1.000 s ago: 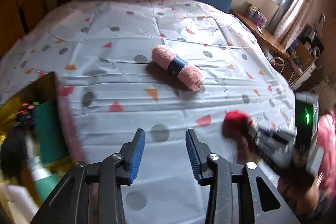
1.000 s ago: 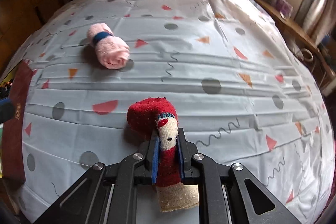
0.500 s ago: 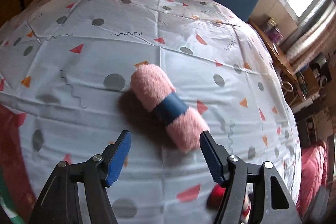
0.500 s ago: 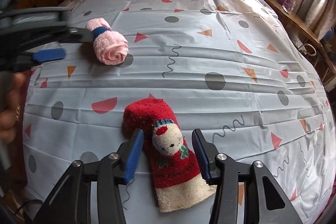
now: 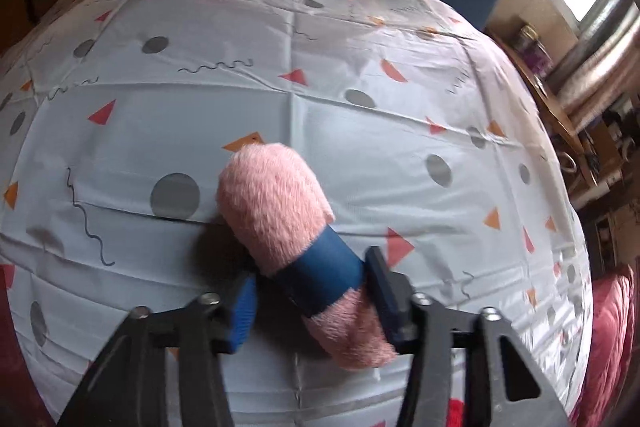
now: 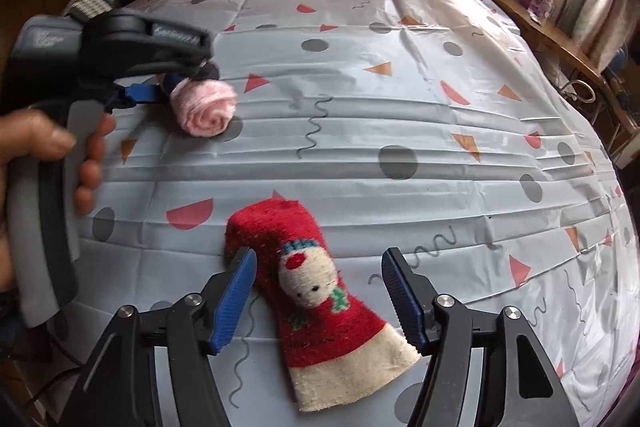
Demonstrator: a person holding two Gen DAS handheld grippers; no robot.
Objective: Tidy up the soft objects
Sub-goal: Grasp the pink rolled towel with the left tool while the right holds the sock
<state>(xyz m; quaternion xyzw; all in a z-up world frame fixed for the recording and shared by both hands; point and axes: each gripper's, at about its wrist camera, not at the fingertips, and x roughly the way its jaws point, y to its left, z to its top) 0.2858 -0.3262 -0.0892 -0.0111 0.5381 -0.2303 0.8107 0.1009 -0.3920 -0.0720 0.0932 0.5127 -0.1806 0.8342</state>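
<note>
— Grip on the rolled pink towel (image 5: pixel 280 211): how is the left gripper (image 5: pixel 312 291) set?

— It is angled steeply down over the patterned tablecloth (image 5: pixel 360 131). Its jaws have just been closing and are pressed against the roll at its blue band (image 5: pixel 324 275).

— And the right gripper (image 6: pixel 320 291)?

— Its jaws have just been opening and are now released; the red snowman sock (image 6: pixel 320 291) is left lying flat between them, untouched on the right.

— What is shown only by the right wrist view?

— A hand (image 6: pixel 36 155) wrapped around the left gripper's handle, and the towel's spiral end.
</note>
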